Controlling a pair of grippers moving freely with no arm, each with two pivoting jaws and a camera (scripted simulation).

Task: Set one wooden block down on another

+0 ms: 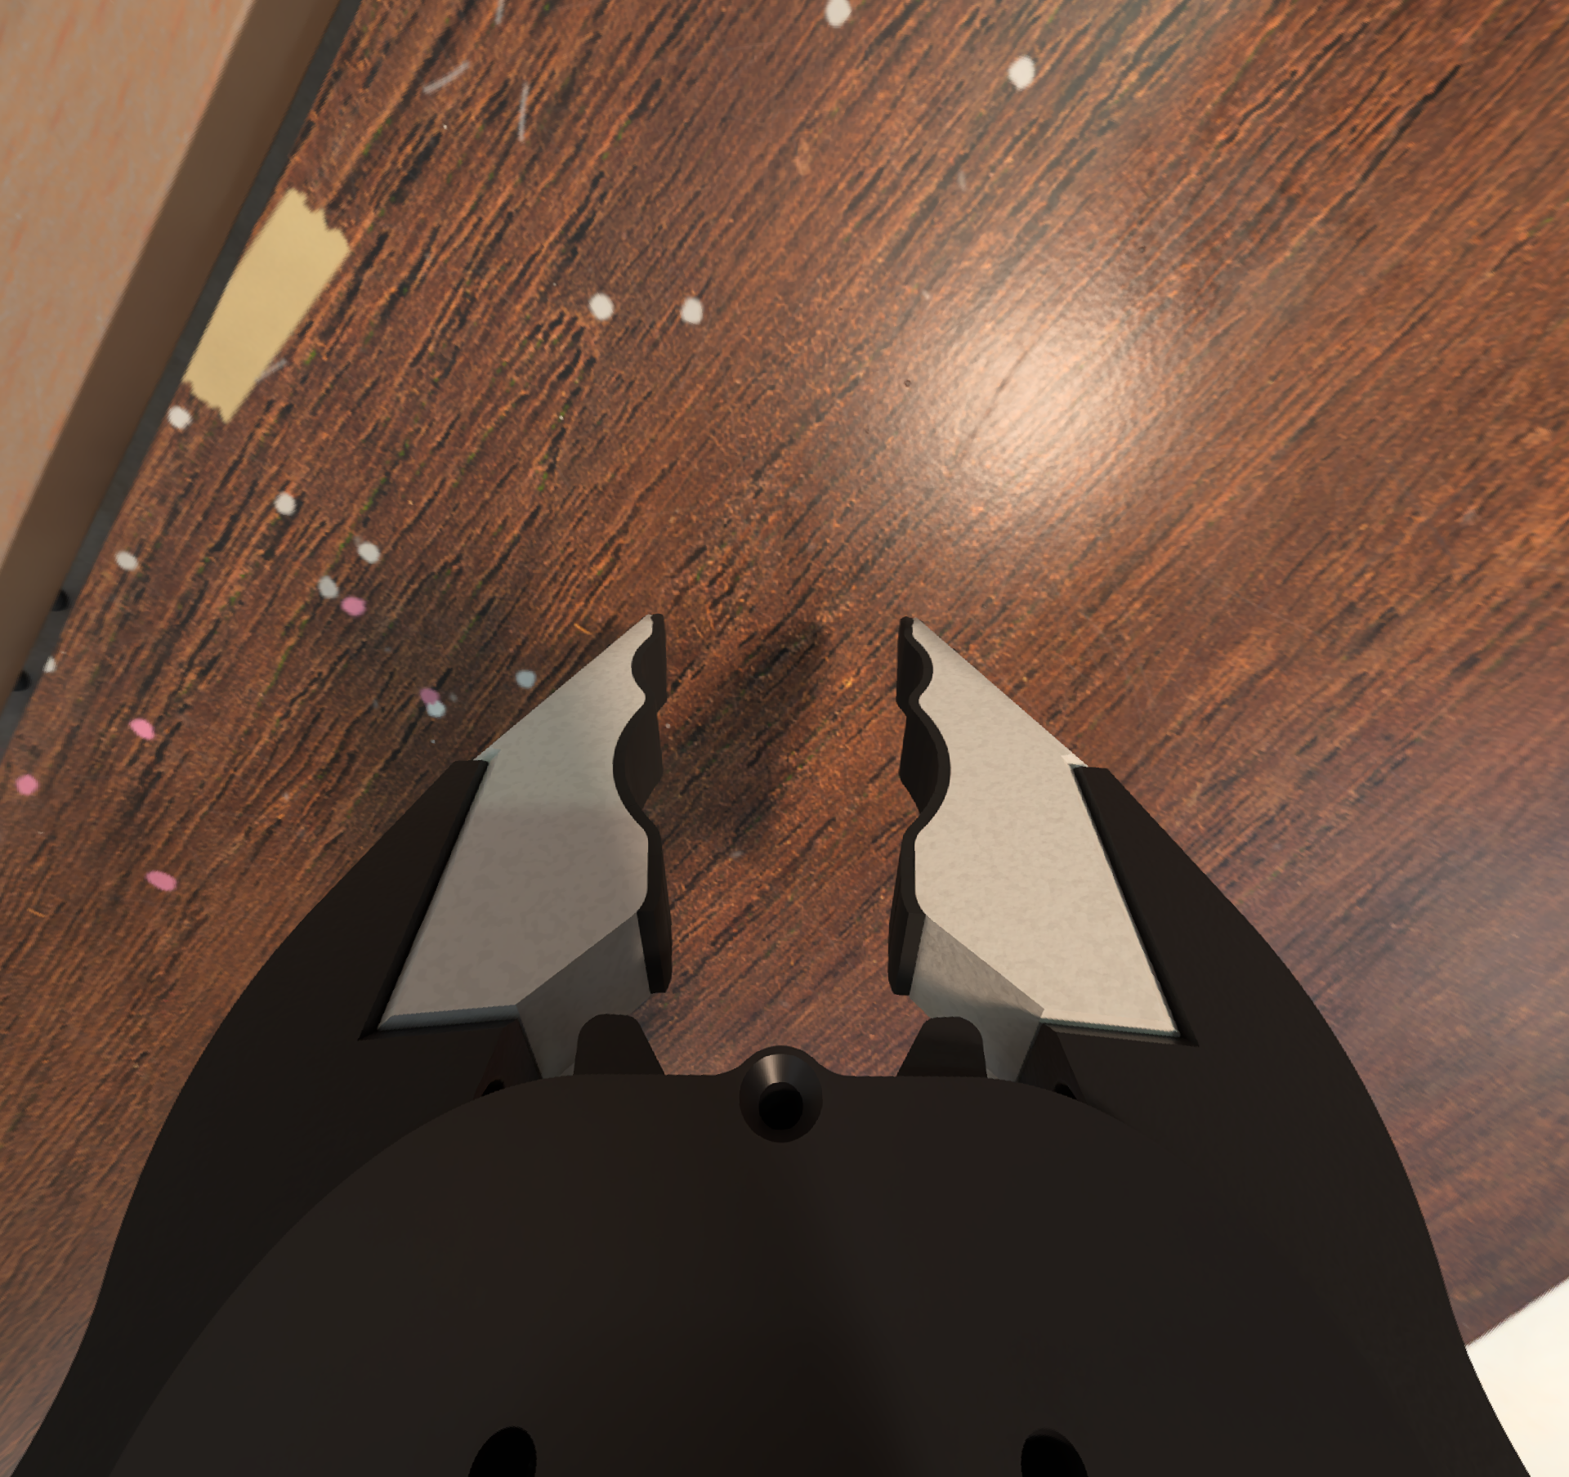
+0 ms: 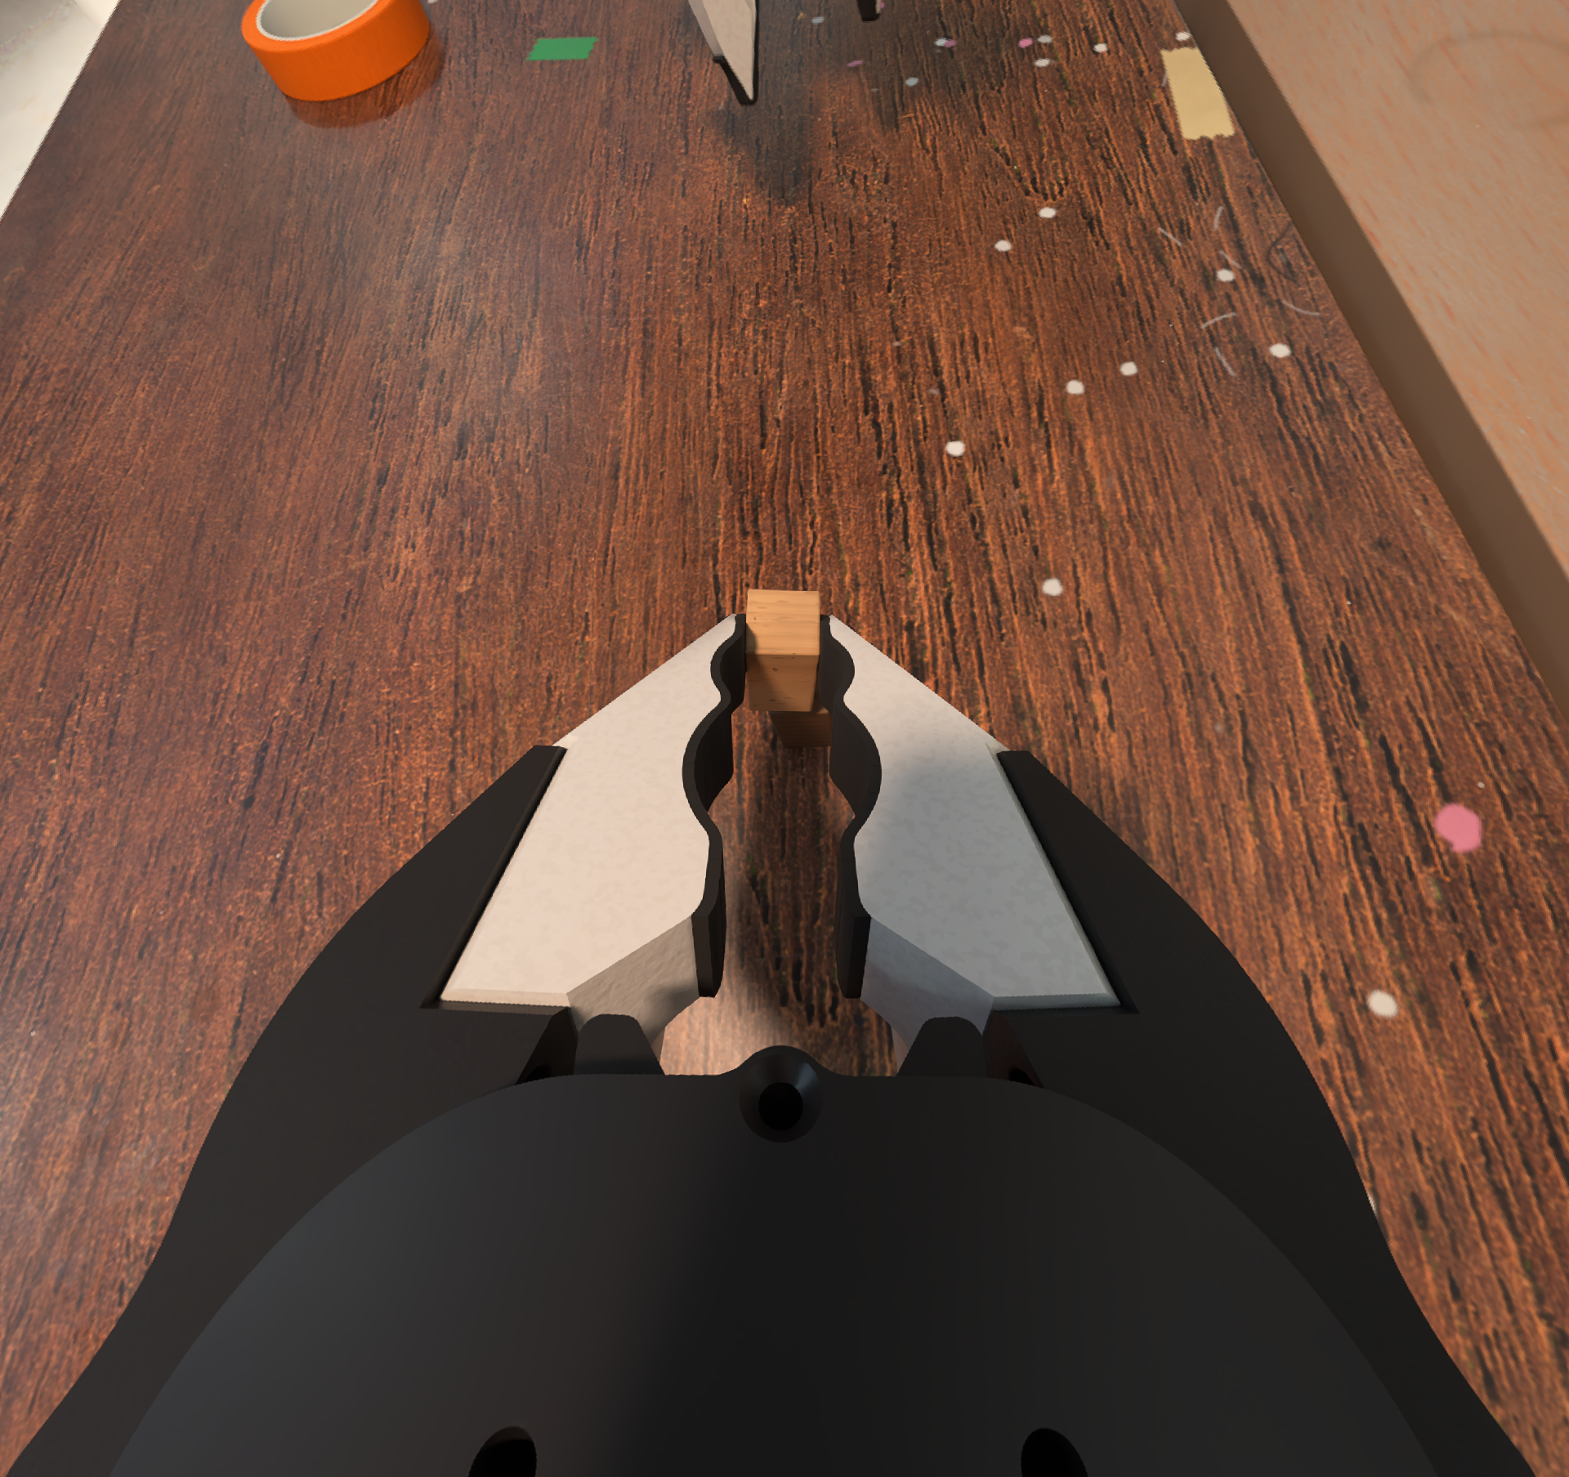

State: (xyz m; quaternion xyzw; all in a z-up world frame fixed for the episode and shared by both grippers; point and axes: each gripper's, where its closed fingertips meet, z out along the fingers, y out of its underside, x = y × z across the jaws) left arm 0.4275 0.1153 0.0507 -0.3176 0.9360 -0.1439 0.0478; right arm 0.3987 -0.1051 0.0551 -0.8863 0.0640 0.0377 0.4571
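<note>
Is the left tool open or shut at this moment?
Open. The left tool shows a wide gap between its fingers, with only bare table visible in it.

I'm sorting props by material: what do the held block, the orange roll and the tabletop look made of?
Block in the right tool: pale, unfinished-looking wood with faint grain. Orange roll: likely adhesive tape, matte, on a pale core. Tabletop: dark wood or veneer with streaky grain and a soft sheen.
</note>
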